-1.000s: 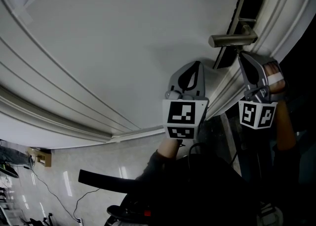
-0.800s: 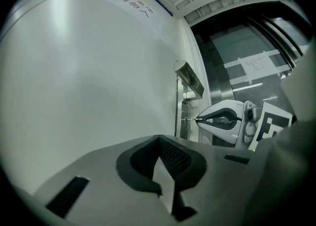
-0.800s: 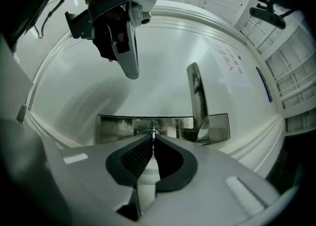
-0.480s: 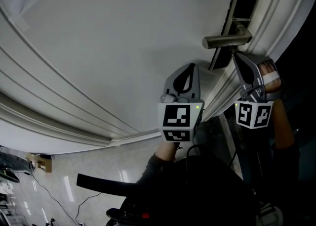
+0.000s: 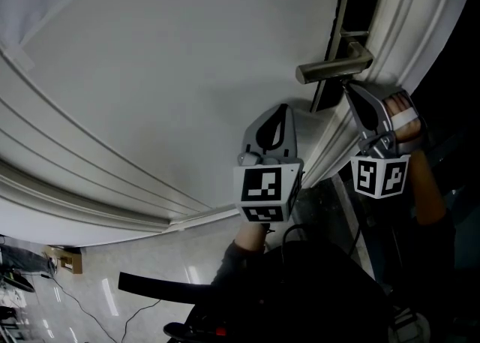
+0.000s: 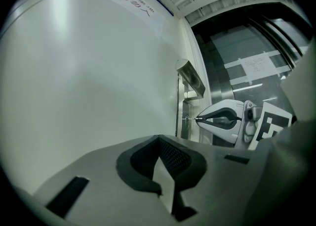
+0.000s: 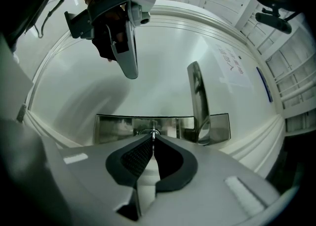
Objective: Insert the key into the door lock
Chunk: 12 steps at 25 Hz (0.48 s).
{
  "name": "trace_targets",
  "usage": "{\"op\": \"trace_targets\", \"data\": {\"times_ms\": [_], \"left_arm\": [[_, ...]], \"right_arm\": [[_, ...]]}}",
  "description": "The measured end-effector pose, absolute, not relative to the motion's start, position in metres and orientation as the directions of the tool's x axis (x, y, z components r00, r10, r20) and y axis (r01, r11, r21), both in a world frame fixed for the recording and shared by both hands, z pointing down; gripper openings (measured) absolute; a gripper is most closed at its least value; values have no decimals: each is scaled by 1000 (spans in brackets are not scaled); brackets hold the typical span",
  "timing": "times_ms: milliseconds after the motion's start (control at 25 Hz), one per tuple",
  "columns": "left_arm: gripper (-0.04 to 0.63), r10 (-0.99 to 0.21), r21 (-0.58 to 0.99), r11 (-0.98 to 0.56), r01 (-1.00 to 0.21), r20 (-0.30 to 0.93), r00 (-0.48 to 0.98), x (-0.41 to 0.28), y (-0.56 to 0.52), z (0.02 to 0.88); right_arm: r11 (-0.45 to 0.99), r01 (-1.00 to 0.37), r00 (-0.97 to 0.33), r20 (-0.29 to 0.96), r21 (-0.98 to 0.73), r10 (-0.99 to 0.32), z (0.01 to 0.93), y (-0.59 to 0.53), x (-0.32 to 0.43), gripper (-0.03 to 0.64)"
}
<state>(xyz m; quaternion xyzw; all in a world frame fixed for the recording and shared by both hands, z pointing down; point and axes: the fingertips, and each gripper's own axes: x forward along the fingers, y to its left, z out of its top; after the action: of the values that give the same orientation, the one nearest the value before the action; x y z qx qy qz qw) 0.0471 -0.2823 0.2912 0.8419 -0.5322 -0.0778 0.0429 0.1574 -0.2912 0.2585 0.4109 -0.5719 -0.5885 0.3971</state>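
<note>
The steel lock plate [image 7: 118,127] lies on the white door, with its lever handle [image 7: 197,99] sticking out. My right gripper [image 7: 153,139] is shut on a small metal key [image 7: 153,132], whose tip sits at the keyhole in the plate; how deep it goes cannot be told. The left gripper view shows the right gripper [image 6: 197,119] and the key [image 6: 190,119] meeting the plate [image 6: 180,121] below the handle [image 6: 190,77]. My left gripper [image 6: 158,137] is shut and holds nothing. It hangs beside the door, left of the lock [image 5: 352,11] and the right gripper [image 5: 348,91].
The door's raised mouldings [image 5: 90,176] run across the lower left. The door frame [image 5: 420,26] rises right of the lock, with a dark opening beyond. A person's dark sleeve [image 5: 300,289] fills the bottom, and cables lie on the tiled floor [image 5: 90,296].
The head view has drifted, so lock and grippers sit a little further left. The right gripper's tip stays under the handle at the plate. The left gripper keeps its place beside it.
</note>
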Motion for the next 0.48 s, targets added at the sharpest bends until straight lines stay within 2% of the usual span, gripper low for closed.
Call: {"op": "trace_targets", "data": {"times_ms": [480], "left_arm": [[0, -903, 162, -429, -889, -85, 420, 46, -283, 292]], "right_arm": [[-27, -4, -344, -26, 1000, -939, 259, -292, 158, 12]]}}
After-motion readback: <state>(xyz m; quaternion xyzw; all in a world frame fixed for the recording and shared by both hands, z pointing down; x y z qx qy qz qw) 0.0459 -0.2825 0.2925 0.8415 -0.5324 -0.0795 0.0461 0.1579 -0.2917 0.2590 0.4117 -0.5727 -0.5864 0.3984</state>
